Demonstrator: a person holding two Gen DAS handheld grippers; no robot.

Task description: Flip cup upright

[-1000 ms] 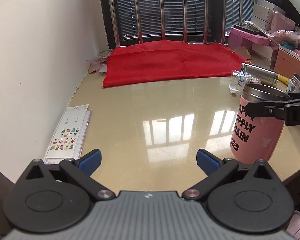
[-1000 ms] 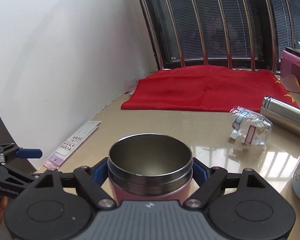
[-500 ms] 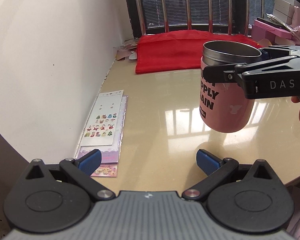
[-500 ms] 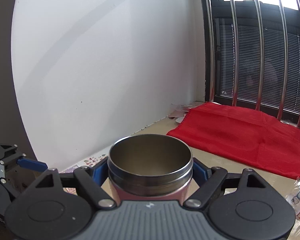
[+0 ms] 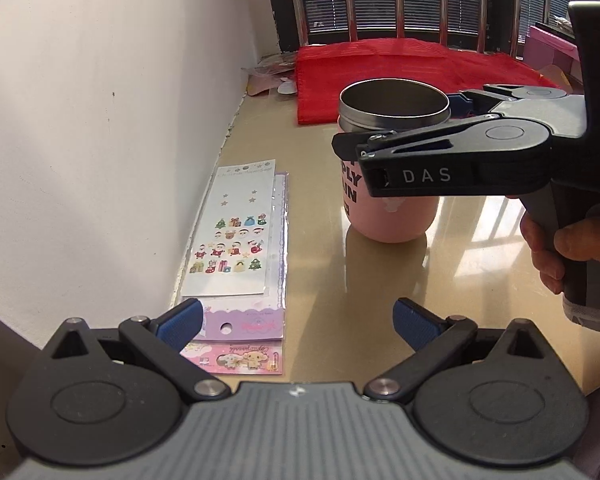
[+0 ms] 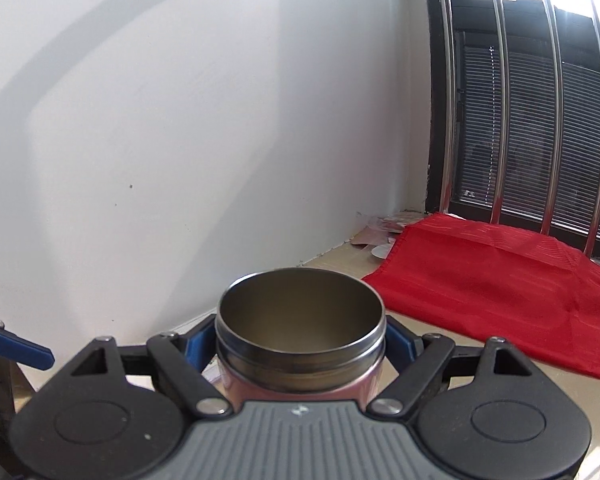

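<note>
On the glossy beige worktop [image 5: 380,300], near the white wall, the pink steel-lined cup with black lettering [image 5: 392,184] stands upright, mouth up, its base seemingly touching the surface (the contact itself is hard to confirm). The right gripper [image 6: 300,340] has its blue-padded fingers [image 6: 398,340] clamped on the cup just below the metal rim. The left gripper [image 5: 296,316] hovers nearby with its fingers [image 5: 182,318] apart, holding nothing. I judge the flip done and the set-down in hand; next calls for loosening the grip and backing away level, without tipping the cup. Count: one cup, two grippers, one red cloth [image 5: 400,64], one stack of sticker sheets [image 5: 236,240]
</note>
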